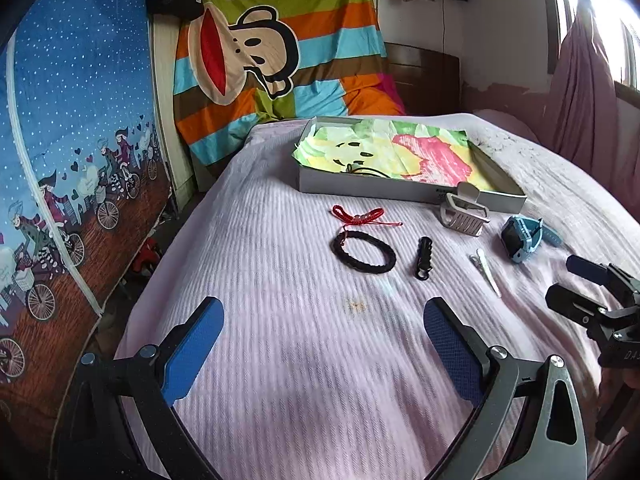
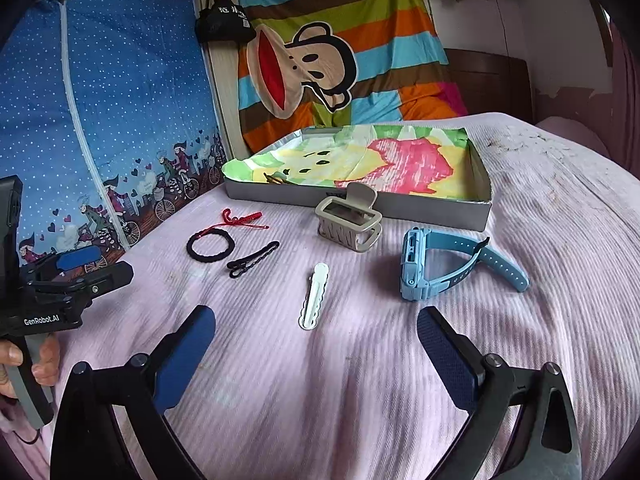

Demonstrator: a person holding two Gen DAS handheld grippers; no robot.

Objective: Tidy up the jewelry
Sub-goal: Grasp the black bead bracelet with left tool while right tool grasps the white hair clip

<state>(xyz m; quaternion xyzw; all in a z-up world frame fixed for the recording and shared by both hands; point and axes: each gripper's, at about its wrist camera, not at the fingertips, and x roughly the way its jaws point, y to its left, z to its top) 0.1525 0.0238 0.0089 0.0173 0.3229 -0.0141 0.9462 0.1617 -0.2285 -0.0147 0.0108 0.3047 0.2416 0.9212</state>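
1. Left gripper (image 1: 322, 354), left wrist view: I see my jaws spread wide and empty above the pink bedspread (image 1: 280, 380). Ahead lie the black band (image 1: 363, 251) and red cord (image 1: 356, 215); the black clasp (image 1: 424, 258) sits just right of the band, its long axis running almost straight away from me. The box (image 1: 400, 194) stands beyond them, some small piece already inside.

2. Same view: the right gripper (image 1: 576, 284) enters at the right edge, near the watch (image 1: 524, 238) and white clip (image 1: 486, 272). From here I cannot tell its state.

3. Right gripper (image 2: 316, 354), right wrist view: jaws wide apart, holding nothing. The clip (image 2: 314, 296) lies directly ahead between the finger lines, long axis pointing away, slightly tilted right. The watch (image 2: 440, 266) is ahead-right, the claw clip (image 2: 348, 220) farther on, touching the box (image 2: 420, 208).

4. Judgement: I take the clip for my right hand, nearer; band and cord suit my left.
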